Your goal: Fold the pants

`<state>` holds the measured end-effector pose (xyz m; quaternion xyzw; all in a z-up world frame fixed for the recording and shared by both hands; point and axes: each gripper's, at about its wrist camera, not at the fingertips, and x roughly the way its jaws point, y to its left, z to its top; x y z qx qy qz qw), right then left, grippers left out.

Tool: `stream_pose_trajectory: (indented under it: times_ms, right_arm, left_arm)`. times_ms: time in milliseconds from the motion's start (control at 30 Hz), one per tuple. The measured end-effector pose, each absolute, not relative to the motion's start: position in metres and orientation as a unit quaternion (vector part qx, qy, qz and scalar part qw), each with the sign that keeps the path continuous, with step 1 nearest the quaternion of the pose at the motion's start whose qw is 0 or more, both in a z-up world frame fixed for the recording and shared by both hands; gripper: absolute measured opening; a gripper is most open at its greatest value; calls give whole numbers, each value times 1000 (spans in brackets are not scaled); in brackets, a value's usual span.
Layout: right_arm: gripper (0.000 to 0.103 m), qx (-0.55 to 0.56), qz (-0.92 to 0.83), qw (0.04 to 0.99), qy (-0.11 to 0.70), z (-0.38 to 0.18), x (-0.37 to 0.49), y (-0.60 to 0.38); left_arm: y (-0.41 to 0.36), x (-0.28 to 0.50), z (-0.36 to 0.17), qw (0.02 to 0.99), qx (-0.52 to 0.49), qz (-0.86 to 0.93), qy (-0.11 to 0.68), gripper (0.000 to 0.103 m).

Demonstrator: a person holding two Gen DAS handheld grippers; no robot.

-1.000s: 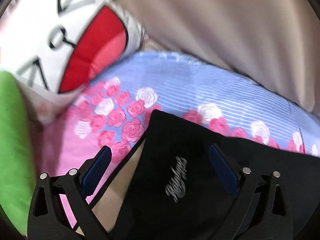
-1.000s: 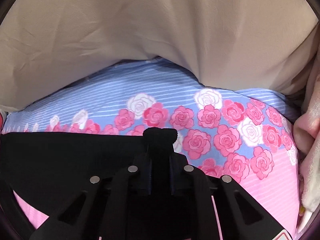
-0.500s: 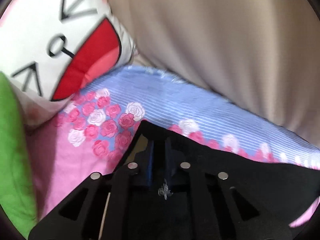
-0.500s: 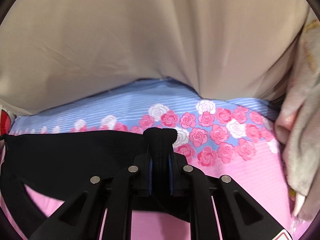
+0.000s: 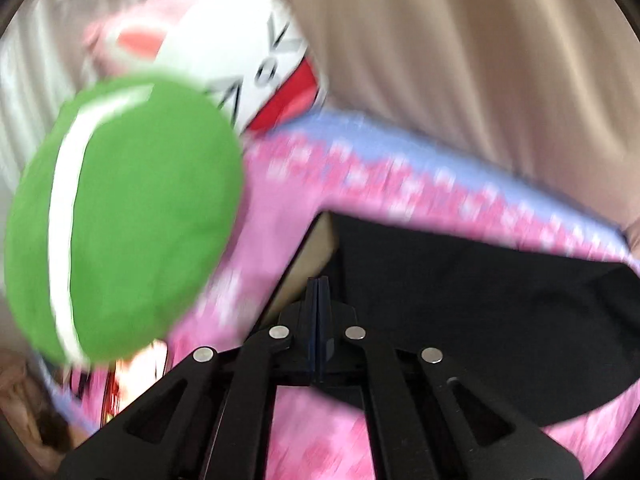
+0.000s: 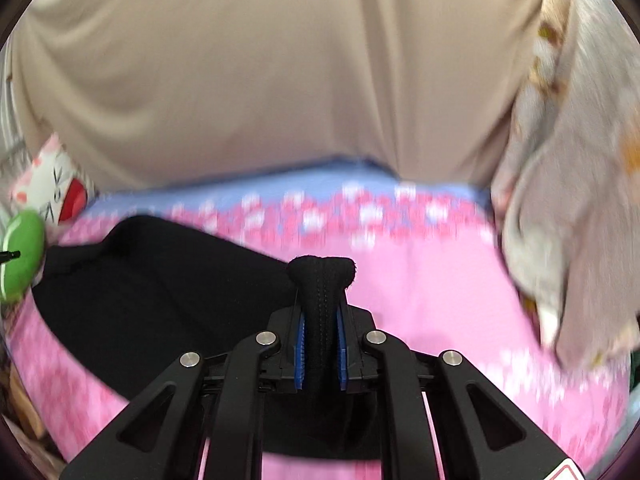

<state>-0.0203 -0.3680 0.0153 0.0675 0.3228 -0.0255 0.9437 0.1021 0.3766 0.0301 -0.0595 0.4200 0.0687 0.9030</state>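
Green cushion (image 5: 120,220): it fills the left side of the left wrist view and lies on the bed, with a white stripe along it (the picture is blurred here).
Cat pillow (image 5: 256,60): white and pink, with a red mouth; it sits behind the green cushion, against the beige curtain (image 5: 480,60).
Bedsheet (image 5: 280,208): pink with roses and a blue band at the far edge; it covers the bed under everything.
Left gripper (image 5: 318,292): its two fingers are pressed together, and the edge of the black cloth goes in between them, so it grips the pants at their left end.
Pants (image 6: 160,280): black, spread across the sheet between the two grippers; a pale inner side shows at the left corner in the left wrist view.
Right gripper (image 6: 322,320): the blue pads (image 6: 300,340) are closed on a thick stitched fold of the pants, and the fold stands up above the fingertips.
Grey patterned cloth (image 6: 568,200): it hangs at the right side of the bed, apart from the pants.
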Motion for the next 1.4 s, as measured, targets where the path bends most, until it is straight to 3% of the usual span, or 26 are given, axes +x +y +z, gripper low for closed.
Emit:
stream_pose_trajectory:
  times_ms: [100,133,200,233,267,500,533,567,600,833,933,1067,1100,1233,1400]
  right_arm:
    - [11,67,-36,934,350,-18,-36,-361]
    - [11,69,-40,932,353,-26,-39,-359]
    - [11,78,-38,933,350,-35,-41,-358]
    - [11,82,-40,934,346,-36,-42,-357]
    - [11,84,-41,934,344,-36,-42,-357]
    - [11,101,-47,934,340,-36,-46,-357]
    - [11,99,-50,934,340,-36,-46,-355]
    - [12,98,-50,934,339,-35,-46,-354]
    - [12,99,-50,935,338,-35,-46,-354]
    - [12,85,-52,945,312,-24,-51,-354]
    - [13,69,-67,939,330,-36,-48,-356]
    - [36,84,-88,932,343,-60,-47,-368]
    - [37,88,-97,933,336,-61,-50,-370]
    - [55,100,-147,935,306,-46,-89,-376]
    - [63,195,-122,940,254,-30,-146,-375]
  left_arm:
    - [382,88,-1,882,-111,47,456,3]
    - [380,89,-7,876,-143,29,459,10]
    - [370,104,-16,863,-200,-11,465,41]
    - [367,114,-18,862,-216,-11,458,70]
    - [365,120,-20,864,-220,-7,453,81]
    - [365,183,-64,813,-311,43,491,83]
    - [365,185,-61,814,-315,44,486,70]
    - [365,188,-58,812,-322,25,486,22]
    - [366,189,-56,807,-328,9,491,5]
    - [404,127,18,850,-286,-15,443,5]
    - [417,103,5,851,-229,37,471,6]
    - [433,106,-59,806,-235,67,538,8]
    - [434,104,-66,805,-246,65,536,8]
    - [426,88,-40,833,-223,91,498,15]
    - [406,63,2,866,-161,157,447,16]
